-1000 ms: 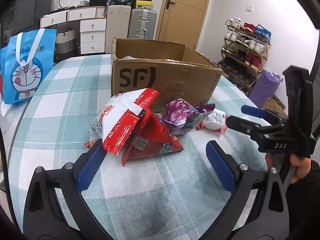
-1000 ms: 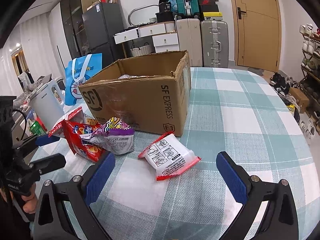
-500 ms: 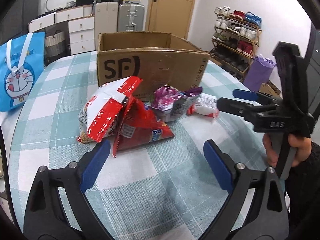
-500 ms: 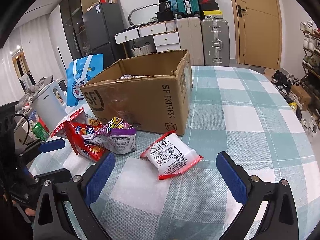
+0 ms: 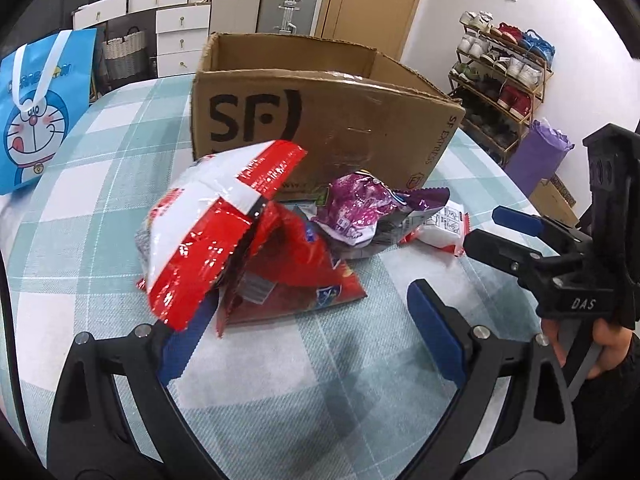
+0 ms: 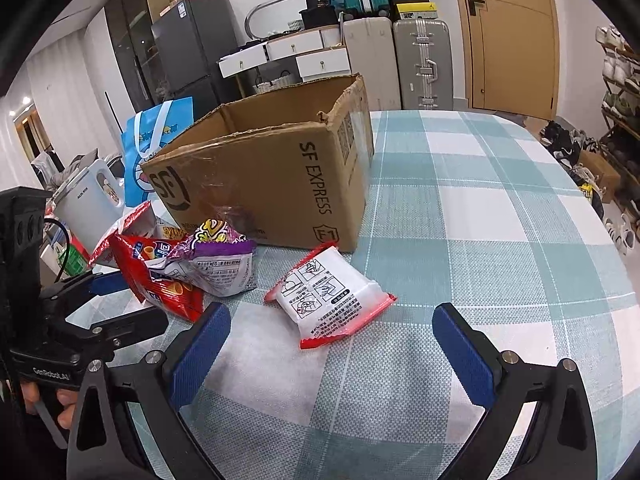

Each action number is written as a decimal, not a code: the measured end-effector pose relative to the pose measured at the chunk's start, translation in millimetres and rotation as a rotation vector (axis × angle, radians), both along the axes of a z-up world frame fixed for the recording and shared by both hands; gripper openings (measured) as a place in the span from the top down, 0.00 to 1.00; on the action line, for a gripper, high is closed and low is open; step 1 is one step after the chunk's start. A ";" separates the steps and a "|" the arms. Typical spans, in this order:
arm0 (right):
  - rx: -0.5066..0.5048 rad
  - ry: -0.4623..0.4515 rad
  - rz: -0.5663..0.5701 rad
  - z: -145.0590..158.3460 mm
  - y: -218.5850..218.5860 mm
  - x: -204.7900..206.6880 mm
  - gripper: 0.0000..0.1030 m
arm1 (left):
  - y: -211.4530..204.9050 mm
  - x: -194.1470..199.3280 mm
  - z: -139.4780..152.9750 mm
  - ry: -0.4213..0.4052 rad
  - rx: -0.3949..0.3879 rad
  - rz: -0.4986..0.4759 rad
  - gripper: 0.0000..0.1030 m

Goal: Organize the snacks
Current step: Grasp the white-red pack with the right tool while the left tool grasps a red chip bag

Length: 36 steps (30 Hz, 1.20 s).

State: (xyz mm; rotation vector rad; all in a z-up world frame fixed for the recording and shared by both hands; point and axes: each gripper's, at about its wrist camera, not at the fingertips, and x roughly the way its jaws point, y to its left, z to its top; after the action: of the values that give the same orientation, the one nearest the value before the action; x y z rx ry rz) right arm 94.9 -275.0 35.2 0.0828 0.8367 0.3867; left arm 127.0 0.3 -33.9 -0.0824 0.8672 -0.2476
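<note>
An open SF cardboard box [image 5: 320, 120] [image 6: 272, 176] stands on the checked table. In front of it lie a red-and-white snack bag [image 5: 208, 232], a red chip bag [image 5: 296, 280] [image 6: 160, 276], a purple snack bag [image 5: 360, 208] [image 6: 216, 256] and a white packet with red edges [image 5: 440, 232] [image 6: 328, 300]. My left gripper [image 5: 312, 340] is open, its left finger under the edge of the red-and-white bag. My right gripper [image 6: 332, 352] is open just short of the white packet, and it also shows in the left wrist view [image 5: 504, 236].
A blue Doraemon bag [image 5: 36, 108] [image 6: 156, 148] stands at the table's left edge. A white kettle [image 6: 88, 200] stands beside it. Suitcases [image 6: 400, 64], drawers and a shoe rack [image 5: 504, 80] line the room behind the table.
My left gripper has moved forward toward the snack pile, which now looms larger and overlaps its left finger. My right gripper has crept slightly closer to the white packet.
</note>
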 end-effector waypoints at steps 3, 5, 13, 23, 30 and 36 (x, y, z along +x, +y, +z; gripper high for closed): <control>0.004 0.011 -0.004 -1.8 -1.5 1.5 0.00 | -6.6 5.9 -2.3 0.000 0.033 0.010 0.08; 0.000 0.019 -0.008 -2.9 -2.0 2.4 0.00 | -10.5 9.3 -3.0 -0.003 0.060 0.018 0.08; -0.034 0.093 -0.001 -16.0 2.5 13.6 0.00 | -20.7 9.3 -7.8 -0.007 0.098 0.024 0.08; -0.247 0.117 0.031 -28.0 26.4 32.4 0.00 | -14.7 10.7 -12.7 0.012 0.073 0.038 0.08; -0.240 0.114 0.055 -30.3 27.8 42.7 0.00 | -10.6 12.3 -15.1 0.025 0.064 0.047 0.08; -0.240 0.105 0.062 -30.3 29.9 45.9 0.01 | -7.1 14.8 -17.0 0.036 0.043 0.064 0.08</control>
State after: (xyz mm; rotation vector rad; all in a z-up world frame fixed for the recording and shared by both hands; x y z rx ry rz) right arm 140.7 -245.0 5.0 -0.1465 0.9854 0.3398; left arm 141.8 -6.8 -50.9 -0.0743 0.9042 -0.1679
